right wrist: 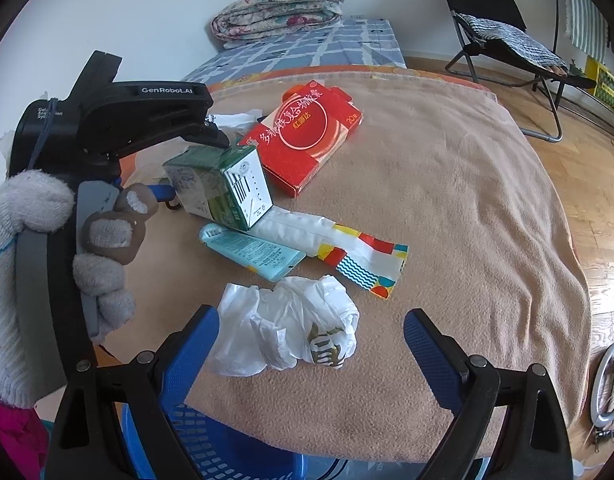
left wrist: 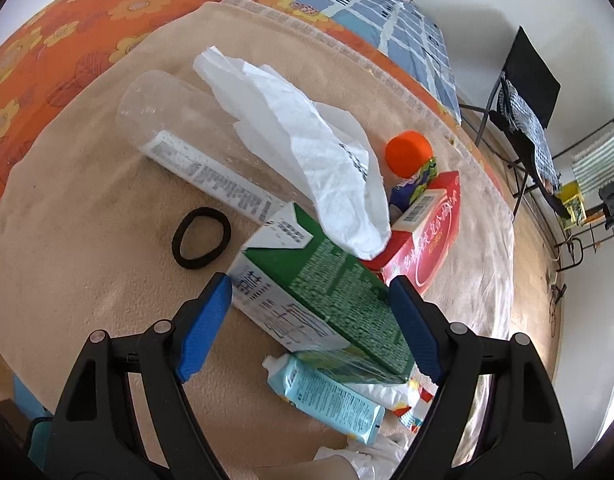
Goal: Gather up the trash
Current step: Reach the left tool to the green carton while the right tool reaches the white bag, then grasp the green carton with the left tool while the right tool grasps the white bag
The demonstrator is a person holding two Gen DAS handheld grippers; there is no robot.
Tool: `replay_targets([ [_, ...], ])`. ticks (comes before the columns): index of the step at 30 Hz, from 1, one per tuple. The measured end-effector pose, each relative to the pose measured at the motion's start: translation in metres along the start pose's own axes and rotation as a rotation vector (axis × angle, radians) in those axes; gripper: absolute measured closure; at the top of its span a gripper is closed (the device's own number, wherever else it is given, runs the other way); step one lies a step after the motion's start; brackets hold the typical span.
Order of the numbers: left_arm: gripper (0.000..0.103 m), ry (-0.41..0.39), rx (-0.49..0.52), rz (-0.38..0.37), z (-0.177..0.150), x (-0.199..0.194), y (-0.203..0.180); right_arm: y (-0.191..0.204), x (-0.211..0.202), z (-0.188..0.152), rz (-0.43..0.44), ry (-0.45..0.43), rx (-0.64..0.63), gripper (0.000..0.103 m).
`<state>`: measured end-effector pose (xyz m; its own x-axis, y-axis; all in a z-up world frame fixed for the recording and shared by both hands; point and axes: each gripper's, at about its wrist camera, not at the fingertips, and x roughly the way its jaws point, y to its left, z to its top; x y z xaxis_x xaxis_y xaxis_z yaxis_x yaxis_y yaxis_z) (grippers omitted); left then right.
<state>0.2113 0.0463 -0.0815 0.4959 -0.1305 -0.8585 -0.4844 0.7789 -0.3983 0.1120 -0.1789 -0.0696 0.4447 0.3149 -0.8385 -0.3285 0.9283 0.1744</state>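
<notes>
Trash lies on a beige blanket (left wrist: 87, 272). My left gripper (left wrist: 311, 316) is open, its jaws on either side of a green and white carton (left wrist: 319, 296), which also shows in the right wrist view (right wrist: 223, 188). Beside the carton lie a red box (left wrist: 427, 236), a crumpled white tissue (left wrist: 307, 152), a clear plastic bottle (left wrist: 179, 132), an orange-capped bottle (left wrist: 409, 152) and a light blue tube (left wrist: 327, 400). My right gripper (right wrist: 311, 340) is open over a crumpled white plastic bag (right wrist: 287, 328). A colourful wrapper (right wrist: 359, 256) lies beyond it.
A black hair tie (left wrist: 201, 238) lies left of the carton. A blue plastic basket (right wrist: 211, 440) sits below the bed's near edge. A black folding chair (right wrist: 499, 36) stands on the wooden floor at the right. A folded quilt (right wrist: 279, 8) lies at the far end.
</notes>
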Motion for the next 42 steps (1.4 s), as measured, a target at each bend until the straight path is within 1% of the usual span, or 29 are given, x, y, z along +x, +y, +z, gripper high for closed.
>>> replay_targets([
  [2, 0.020, 0.001, -0.022, -0.010, 0.001, 0.002, 0.003, 0.000, 0.001, -0.001, 0.000, 0.004, 0.001, 0.008],
  [4, 0.017, 0.006, -0.022, -0.023, 0.002, 0.005, 0.003, 0.000, 0.002, -0.002, 0.001, 0.006, 0.003, 0.008],
  [6, 0.012, 0.015, -0.013, -0.033, 0.003, 0.010, 0.001, 0.000, 0.001, -0.002, 0.003, 0.006, 0.004, 0.008],
  [8, 0.010, 0.029, -0.016, -0.046, 0.003, 0.015, 0.000, 0.000, 0.001, -0.002, 0.000, 0.004, 0.001, 0.008],
  [10, 0.010, 0.042, -0.044, -0.068, 0.004, 0.020, 0.002, 0.000, 0.001, -0.003, -0.003, 0.002, -0.003, 0.008],
  [13, 0.011, 0.038, -0.051, -0.074, 0.003, 0.021, 0.002, 0.000, 0.002, -0.003, -0.011, 0.006, -0.005, 0.008],
  [15, 0.022, 0.034, -0.035, -0.096, 0.003, 0.020, -0.001, 0.000, 0.004, -0.002, -0.010, 0.012, 0.000, 0.008],
  [16, 0.023, 0.034, -0.024, -0.105, 0.003, 0.019, -0.004, -0.001, 0.005, -0.002, -0.012, 0.016, 0.003, 0.008],
  [17, 0.028, 0.032, -0.007, -0.115, 0.003, 0.018, -0.007, -0.001, 0.005, -0.002, -0.013, 0.018, 0.005, 0.008],
  [19, 0.035, 0.021, 0.030, -0.124, 0.001, 0.016, -0.014, -0.003, 0.007, -0.002, -0.021, 0.030, 0.015, 0.014],
  [22, 0.045, 0.006, 0.088, -0.135, -0.003, 0.012, -0.027, -0.006, 0.008, -0.002, -0.024, 0.043, 0.033, 0.019],
  [23, 0.054, -0.001, 0.119, -0.135, -0.003, 0.011, -0.033, -0.007, 0.008, -0.002, -0.024, 0.044, 0.034, 0.021],
  [24, 0.059, -0.010, 0.166, -0.129, -0.005, 0.009, -0.040, -0.008, 0.008, -0.002, -0.027, 0.047, 0.032, 0.023],
  [26, 0.061, -0.023, 0.206, -0.102, -0.005, 0.006, -0.046, -0.009, 0.008, -0.003, -0.033, 0.051, 0.030, 0.025],
  [28, 0.061, -0.023, 0.219, -0.085, -0.004, 0.004, -0.042, -0.013, 0.008, -0.004, -0.040, 0.057, 0.036, 0.025],
  [30, 0.055, -0.042, 0.227, -0.053, 0.000, 0.000, -0.035, -0.016, 0.008, -0.005, -0.040, 0.062, 0.047, 0.025],
  [31, 0.054, -0.048, 0.223, -0.040, 0.002, -0.003, -0.032, -0.018, 0.008, -0.006, -0.039, 0.064, 0.051, 0.025],
  [32, 0.050, -0.050, 0.219, -0.030, 0.003, -0.005, -0.028, -0.018, 0.007, -0.006, -0.037, 0.065, 0.053, 0.025],
  [33, 0.048, -0.050, 0.202, -0.022, 0.005, -0.008, -0.020, -0.019, 0.007, -0.006, -0.035, 0.066, 0.053, 0.025],
  [34, 0.047, -0.045, 0.181, -0.026, 0.005, -0.010, -0.015, -0.019, 0.007, -0.007, -0.035, 0.065, 0.051, 0.025],
  [35, 0.046, -0.031, 0.151, -0.044, 0.006, -0.011, -0.010, -0.019, 0.006, -0.007, -0.033, 0.063, 0.049, 0.025],
  [36, 0.042, 0.005, 0.109, -0.090, 0.008, -0.010, -0.004, -0.018, 0.006, -0.008, -0.029, 0.061, 0.047, 0.025],
  [38, 0.037, 0.031, 0.068, -0.130, 0.010, -0.010, -0.002, -0.018, 0.003, -0.009, -0.026, 0.056, 0.044, 0.025],
  [40, 0.032, 0.034, 0.048, -0.142, 0.011, -0.008, -0.007, -0.019, 0.001, -0.009, -0.027, 0.050, 0.043, 0.025],
  [42, 0.031, 0.039, 0.059, -0.135, 0.009, -0.004, -0.019, -0.020, 0.000, -0.009, -0.031, 0.045, 0.042, 0.025],
])
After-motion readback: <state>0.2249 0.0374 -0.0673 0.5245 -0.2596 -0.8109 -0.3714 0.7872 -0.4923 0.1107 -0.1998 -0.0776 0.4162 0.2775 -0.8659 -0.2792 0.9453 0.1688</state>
